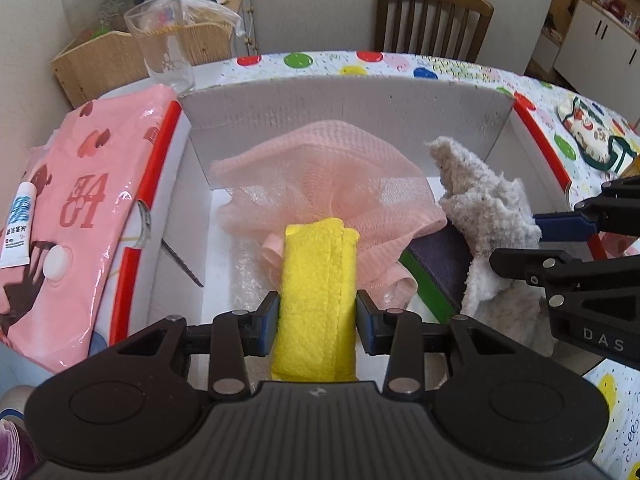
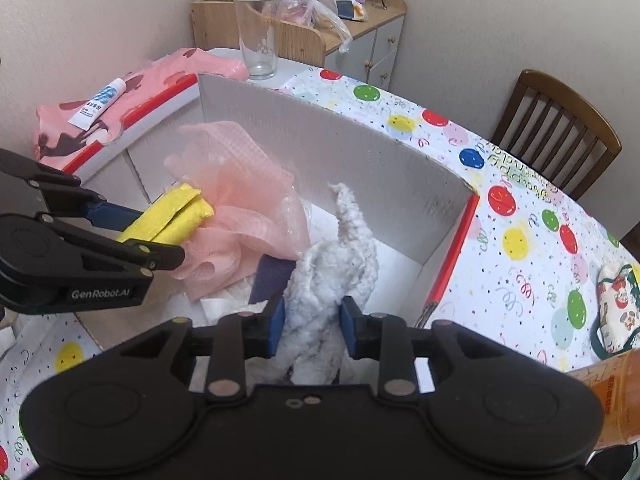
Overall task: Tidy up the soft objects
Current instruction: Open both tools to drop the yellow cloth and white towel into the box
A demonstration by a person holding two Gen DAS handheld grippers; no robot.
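Note:
An open white cardboard box [image 1: 348, 100] with red edges sits on the table. Inside lie a pink mesh bath pouf [image 1: 332, 176] and a green and purple sponge [image 1: 440, 268]. My left gripper [image 1: 316, 316] is shut on a folded yellow cloth [image 1: 316, 280] and holds it over the box; the cloth also shows in the right wrist view [image 2: 172, 216]. My right gripper [image 2: 312, 324] is shut on a fluffy white-grey rag [image 2: 332, 268], held over the box's right side; the rag also shows in the left wrist view [image 1: 488, 208].
A pink plastic bag [image 1: 80, 200] with a small tube [image 1: 18, 224] lies left of the box. A tall glass [image 1: 164, 40] stands behind it. A patterned pouch [image 2: 616, 300] lies on the balloon-print tablecloth [image 2: 520, 208] at right. A wooden chair [image 1: 432, 16] stands behind the table.

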